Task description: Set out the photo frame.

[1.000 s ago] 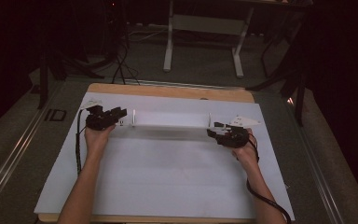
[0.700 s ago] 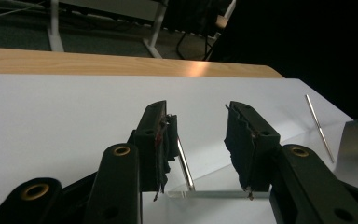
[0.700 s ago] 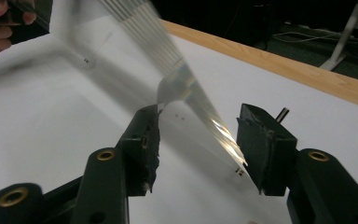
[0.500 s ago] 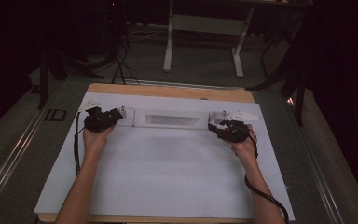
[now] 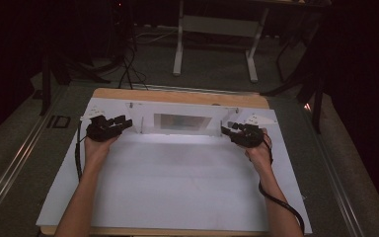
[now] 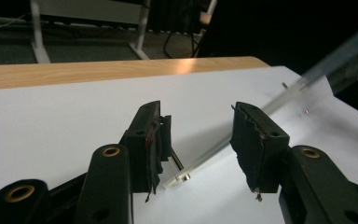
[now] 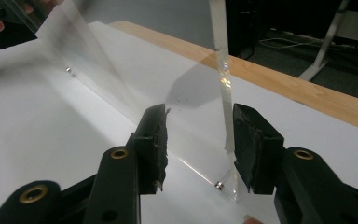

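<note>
A clear acrylic panel structure [image 5: 182, 123] stands on the white sheet [image 5: 177, 187] near the table's far edge. My left gripper [image 5: 123, 122] is at its left end, jaws open. In the left gripper view the panel's thin bottom edge [image 6: 242, 126] runs between the jaws of that gripper [image 6: 200, 144] without touching either, and a small screw [image 6: 182, 177] shows at the corner. My right gripper [image 5: 227, 129] is at the right end, also open. In the right gripper view an upright clear edge [image 7: 223, 79] rises between the jaws of this gripper [image 7: 198, 140], close to the right one.
The wooden table's far edge [image 5: 177, 96] lies just behind the structure. A white desk frame [image 5: 212, 29] and cables stand on the dark floor beyond. Cables trail from both grippers along the person's forearms.
The clear structure now looks taller, with its panel raised from a low flat bar. The right hand has shifted slightly away from the person. Both grippers stay at its ends.
</note>
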A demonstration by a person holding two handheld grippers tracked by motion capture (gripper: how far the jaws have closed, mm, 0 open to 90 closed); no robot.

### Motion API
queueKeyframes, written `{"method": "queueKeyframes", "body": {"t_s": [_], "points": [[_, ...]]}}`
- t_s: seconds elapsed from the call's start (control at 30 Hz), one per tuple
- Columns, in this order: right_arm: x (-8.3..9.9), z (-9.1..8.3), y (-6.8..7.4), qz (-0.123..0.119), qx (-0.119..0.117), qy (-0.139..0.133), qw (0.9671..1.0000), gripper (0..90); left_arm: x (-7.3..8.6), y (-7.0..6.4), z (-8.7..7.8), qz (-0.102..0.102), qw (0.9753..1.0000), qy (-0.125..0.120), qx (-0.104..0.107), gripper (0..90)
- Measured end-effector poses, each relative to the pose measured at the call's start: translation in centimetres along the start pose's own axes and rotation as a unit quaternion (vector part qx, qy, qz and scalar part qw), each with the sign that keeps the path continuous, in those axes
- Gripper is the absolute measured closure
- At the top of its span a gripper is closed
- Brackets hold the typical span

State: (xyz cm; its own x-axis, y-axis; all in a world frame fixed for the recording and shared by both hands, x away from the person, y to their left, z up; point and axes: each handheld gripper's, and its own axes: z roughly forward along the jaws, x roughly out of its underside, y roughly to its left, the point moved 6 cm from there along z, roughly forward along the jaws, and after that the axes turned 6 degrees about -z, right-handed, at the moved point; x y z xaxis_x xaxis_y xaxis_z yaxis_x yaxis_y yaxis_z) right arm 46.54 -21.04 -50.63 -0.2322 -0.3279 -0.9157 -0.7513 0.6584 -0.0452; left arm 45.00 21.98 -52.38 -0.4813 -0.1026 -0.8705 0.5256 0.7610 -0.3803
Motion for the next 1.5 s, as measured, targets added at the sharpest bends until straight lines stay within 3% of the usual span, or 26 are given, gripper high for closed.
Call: {"method": "queueKeyframes", "body": {"t_s": [0.13,0.43,0.77,1.0,1.23,1.5], "points": [[0.0,0.0,0.0,-0.008,0.000,0.004,1.0000,56.9,0.3,-0.3,0.0,0.019,0.9997,0.011,-0.001,51.6],[-0.2,0.2,-0.2,-0.006,0.008,0.002,1.0000,57.2,0.7,-0.9,0.0,0.039,0.9990,0.023,0.003,51.2],[-0.4,0.4,-0.3,0.003,0.014,0.000,0.9999,57.2,0.2,-2.2,1.1,0.042,0.9985,0.027,0.022,48.4],[-0.3,0.4,-0.3,0.004,0.016,-0.001,0.9999,57.2,-0.3,-2.4,1.6,0.045,0.9986,0.027,0.011,47.5],[-0.4,0.4,-0.3,0.008,0.020,-0.003,0.9998,57.1,-0.8,-3.3,2.1,0.072,0.9970,0.027,-0.004,44.7],[-0.4,0.5,-0.4,0.012,0.020,-0.004,0.9997,56.9,-1.2,-3.8,2.7,0.082,0.9963,0.024,-0.007,43.5]]}}
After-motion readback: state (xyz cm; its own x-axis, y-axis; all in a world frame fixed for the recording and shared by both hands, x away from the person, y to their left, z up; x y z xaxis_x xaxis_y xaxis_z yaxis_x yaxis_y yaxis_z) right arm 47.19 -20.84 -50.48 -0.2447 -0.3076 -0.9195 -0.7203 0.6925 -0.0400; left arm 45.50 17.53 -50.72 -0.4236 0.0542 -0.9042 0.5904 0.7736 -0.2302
